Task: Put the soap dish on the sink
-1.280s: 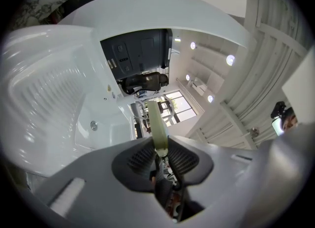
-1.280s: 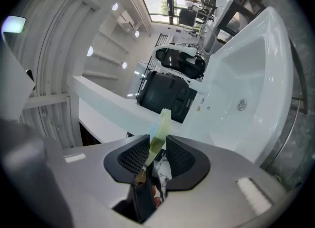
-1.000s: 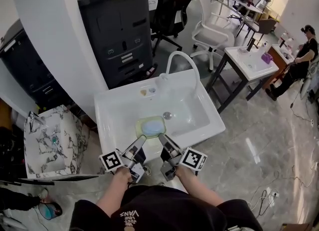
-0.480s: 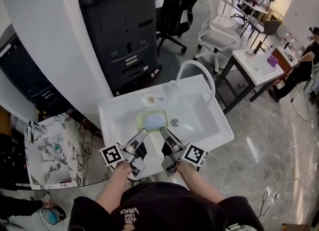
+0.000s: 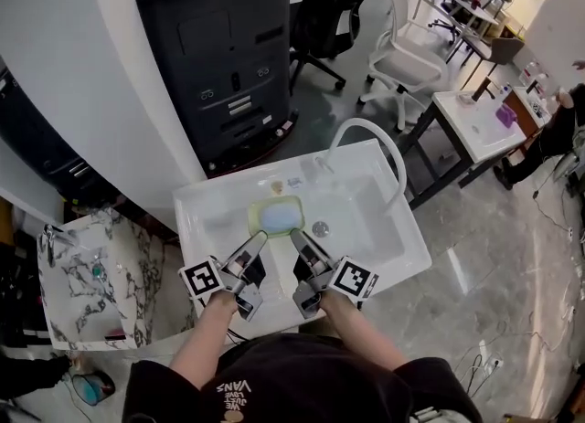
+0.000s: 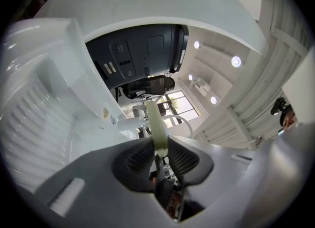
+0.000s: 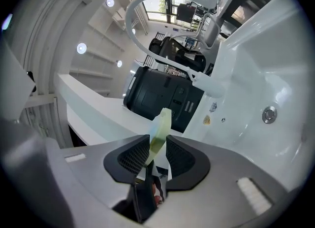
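The soap dish [image 5: 277, 215] is pale green with a blue inside. It hangs over the back half of the white sink [image 5: 212, 204], close to the rear ledge and left of the drain [image 5: 320, 227]. Both grippers carry it by its near edge. My left gripper [image 5: 259, 241] is shut on the near left corner and my right gripper [image 5: 296, 239] on the near right corner. In the left gripper view the dish's rim [image 6: 156, 123] stands pinched in the left gripper [image 6: 160, 149]. In the right gripper view the soap dish [image 7: 160, 126] is clamped in the right gripper [image 7: 157, 149].
A white arched faucet [image 5: 379, 142] rises at the sink's back right. A black cabinet [image 5: 219, 47] stands behind the sink. A marble-patterned basin [image 5: 87, 270] sits on the left. Office chairs [image 5: 402, 42] and a second sink table [image 5: 480, 120] stand at the far right.
Both grippers have carried the soap dish away from the person, from over the front of the basin to its back part near the rear ledge.
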Motion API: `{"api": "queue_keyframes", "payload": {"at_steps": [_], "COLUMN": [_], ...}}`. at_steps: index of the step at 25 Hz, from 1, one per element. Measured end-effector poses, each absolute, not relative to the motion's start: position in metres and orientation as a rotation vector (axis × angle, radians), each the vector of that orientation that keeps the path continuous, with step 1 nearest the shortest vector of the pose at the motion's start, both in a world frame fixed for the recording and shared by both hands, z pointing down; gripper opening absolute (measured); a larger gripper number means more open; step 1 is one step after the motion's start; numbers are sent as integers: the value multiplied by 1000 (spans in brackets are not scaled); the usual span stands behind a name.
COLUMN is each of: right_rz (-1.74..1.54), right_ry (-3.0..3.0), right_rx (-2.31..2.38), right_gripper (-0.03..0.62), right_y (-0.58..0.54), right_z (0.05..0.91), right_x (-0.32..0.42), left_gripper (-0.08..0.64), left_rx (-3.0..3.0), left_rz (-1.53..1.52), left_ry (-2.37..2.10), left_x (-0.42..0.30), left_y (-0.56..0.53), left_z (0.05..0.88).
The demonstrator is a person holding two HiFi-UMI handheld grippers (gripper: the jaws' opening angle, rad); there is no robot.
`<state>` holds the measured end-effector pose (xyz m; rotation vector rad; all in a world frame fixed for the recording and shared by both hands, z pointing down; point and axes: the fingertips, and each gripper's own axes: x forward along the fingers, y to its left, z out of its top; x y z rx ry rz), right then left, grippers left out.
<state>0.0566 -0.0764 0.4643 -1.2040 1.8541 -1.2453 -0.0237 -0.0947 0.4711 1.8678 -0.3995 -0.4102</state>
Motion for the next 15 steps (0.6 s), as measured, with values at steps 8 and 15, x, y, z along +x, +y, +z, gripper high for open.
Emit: {"api": "queue_keyframes", "payload": {"at_steps": [8, 15], "right_rz": [-1326, -1419], "right_ry": [1934, 1982], "right_rx": [-1115, -1064], "right_gripper": [89, 89], "right_y": [-115, -144], "right_z": [480, 500], "right_x": [74, 86], "left_gripper": [132, 132], "left_rx": [1846, 1849], "left_rz": [-455, -480], "left_ry": [-498, -561], "left_x": [-6, 6], "left_y": [-124, -150], "left_z": [486, 501]}}
